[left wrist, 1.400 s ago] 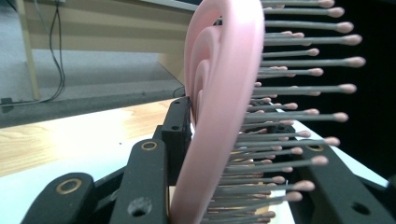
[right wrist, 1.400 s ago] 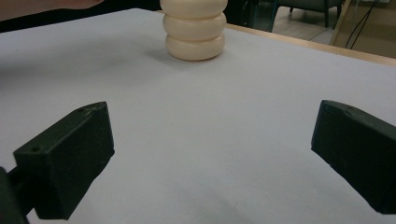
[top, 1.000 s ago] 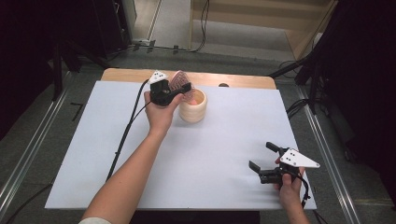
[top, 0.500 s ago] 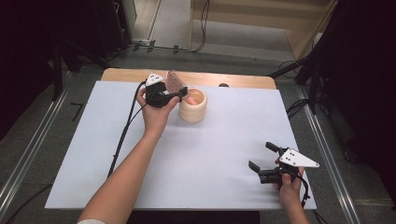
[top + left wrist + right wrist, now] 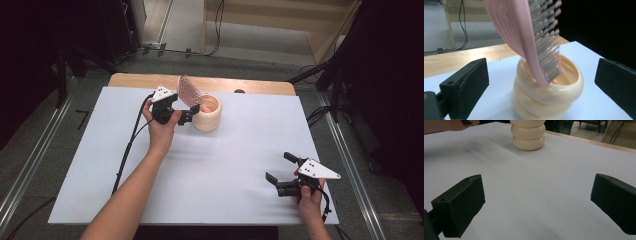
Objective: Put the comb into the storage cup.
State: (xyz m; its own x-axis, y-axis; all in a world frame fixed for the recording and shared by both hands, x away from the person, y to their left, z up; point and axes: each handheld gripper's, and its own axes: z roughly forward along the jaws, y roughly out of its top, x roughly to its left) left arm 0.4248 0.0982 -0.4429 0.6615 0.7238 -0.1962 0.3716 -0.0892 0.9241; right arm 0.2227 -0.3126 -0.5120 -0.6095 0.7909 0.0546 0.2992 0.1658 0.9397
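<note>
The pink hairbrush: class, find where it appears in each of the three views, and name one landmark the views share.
High view: the pink hairbrush stands tilted in the cream ribbed cup, upper centre, beside the left gripper.
Left gripper view: top centre, leaning down into the cup, between the open jaws, untouched.
Right gripper view: the brush is not in this picture.
Shared landmark: the cream cup, seen at top centre here.
</note>
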